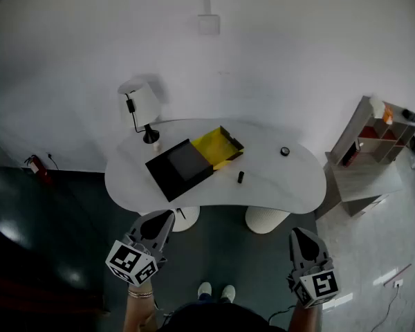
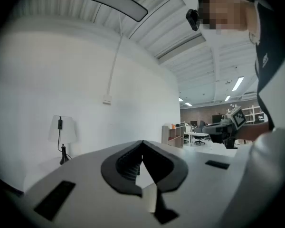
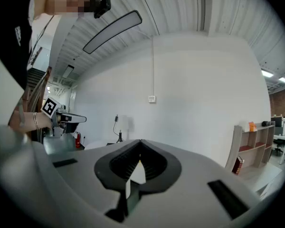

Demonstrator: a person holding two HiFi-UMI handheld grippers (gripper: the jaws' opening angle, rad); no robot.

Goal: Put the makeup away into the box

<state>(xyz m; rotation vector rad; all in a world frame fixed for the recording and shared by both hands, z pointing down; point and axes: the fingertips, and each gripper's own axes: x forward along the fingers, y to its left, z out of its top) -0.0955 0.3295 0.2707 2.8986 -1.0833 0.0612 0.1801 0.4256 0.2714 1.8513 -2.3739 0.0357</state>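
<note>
On the white table (image 1: pixel 290 185) lies a black box (image 1: pixel 180 168) with its yellow tray (image 1: pixel 218 146) pulled out at the far side. A small black makeup tube (image 1: pixel 241 177) lies to the right of the box. A round black compact (image 1: pixel 285 151) lies further right. My left gripper (image 1: pixel 167 216) and right gripper (image 1: pixel 299 232) hang level in front of the table's near edge, well short of the makeup. Both are shut and hold nothing: the left gripper's (image 2: pixel 142 142) tips meet, and so do the right gripper's (image 3: pixel 141 141).
A white lamp (image 1: pixel 142 106) stands at the table's back left, next to the box. A wooden shelf unit (image 1: pixel 366 140) stands on the floor to the right. A red fire extinguisher (image 1: pixel 36 164) sits by the wall at the left. My shoes (image 1: pixel 214 292) show below.
</note>
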